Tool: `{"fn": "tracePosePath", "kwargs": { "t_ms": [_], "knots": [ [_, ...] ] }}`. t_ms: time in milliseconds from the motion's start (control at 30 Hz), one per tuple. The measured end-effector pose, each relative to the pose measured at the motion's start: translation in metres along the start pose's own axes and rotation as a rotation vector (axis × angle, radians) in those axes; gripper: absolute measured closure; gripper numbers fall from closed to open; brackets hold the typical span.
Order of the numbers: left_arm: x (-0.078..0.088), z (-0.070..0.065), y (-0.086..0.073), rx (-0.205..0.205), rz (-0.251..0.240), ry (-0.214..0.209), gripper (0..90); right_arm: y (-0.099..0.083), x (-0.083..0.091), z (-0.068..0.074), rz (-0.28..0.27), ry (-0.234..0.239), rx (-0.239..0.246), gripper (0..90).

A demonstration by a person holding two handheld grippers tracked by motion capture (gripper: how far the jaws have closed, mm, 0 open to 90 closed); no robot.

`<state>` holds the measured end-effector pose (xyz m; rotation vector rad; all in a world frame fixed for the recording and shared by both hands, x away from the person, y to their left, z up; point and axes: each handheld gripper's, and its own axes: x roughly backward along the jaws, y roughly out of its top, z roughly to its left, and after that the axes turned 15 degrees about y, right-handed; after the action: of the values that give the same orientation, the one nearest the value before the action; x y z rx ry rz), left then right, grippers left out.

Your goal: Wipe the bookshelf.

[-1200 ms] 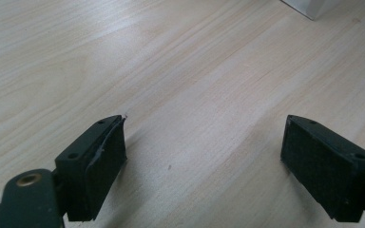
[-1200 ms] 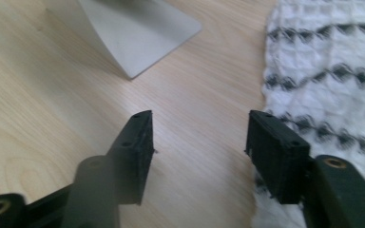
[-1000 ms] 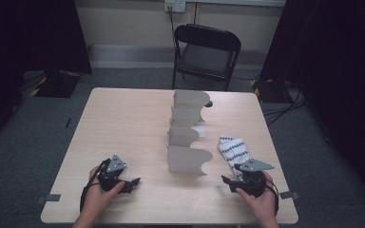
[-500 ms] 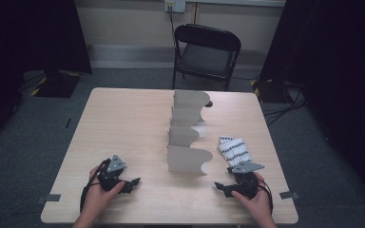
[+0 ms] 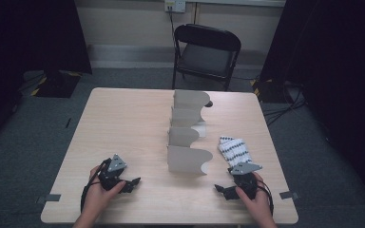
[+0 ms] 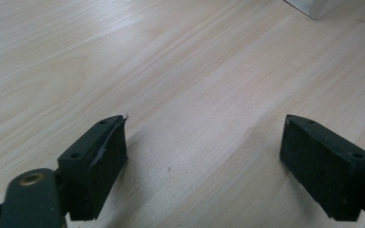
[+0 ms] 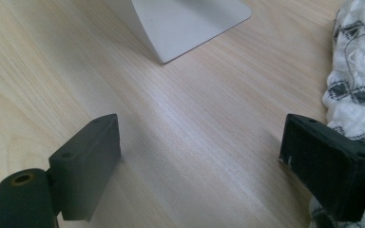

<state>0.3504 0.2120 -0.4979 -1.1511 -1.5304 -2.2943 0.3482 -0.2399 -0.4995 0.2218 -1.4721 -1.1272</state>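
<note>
Now right gripper [image 5: 228, 191] fingers wider, empty.

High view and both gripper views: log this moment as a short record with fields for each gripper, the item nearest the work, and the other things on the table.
left gripper: open, nothing between the jaws, low over bare wood at the table's near left
right gripper: jaws have just been opening, now wide, nothing between them
patterned cloth: white with dark diamonds, lying beside the right gripper, not gripped
card dividers: four white curved pieces standing in a row down the table's middle
table: light wood
</note>
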Motion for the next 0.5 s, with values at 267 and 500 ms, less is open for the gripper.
{"fn": "tracePosePath", "kwargs": {
  "t_ms": [267, 500],
  "knots": [
    [0.005, -0.001, 0.023, -0.024, 0.005, -0.004, 19.1, -0.001, 0.000, 0.001, -0.003, -0.001, -0.003, 12.8],
    [0.009, -0.002, 0.045, 0.005, -0.011, -0.040, 19.7, -0.001, 0.001, 0.001, -0.003, -0.002, -0.001, 12.8]
  ]
}}
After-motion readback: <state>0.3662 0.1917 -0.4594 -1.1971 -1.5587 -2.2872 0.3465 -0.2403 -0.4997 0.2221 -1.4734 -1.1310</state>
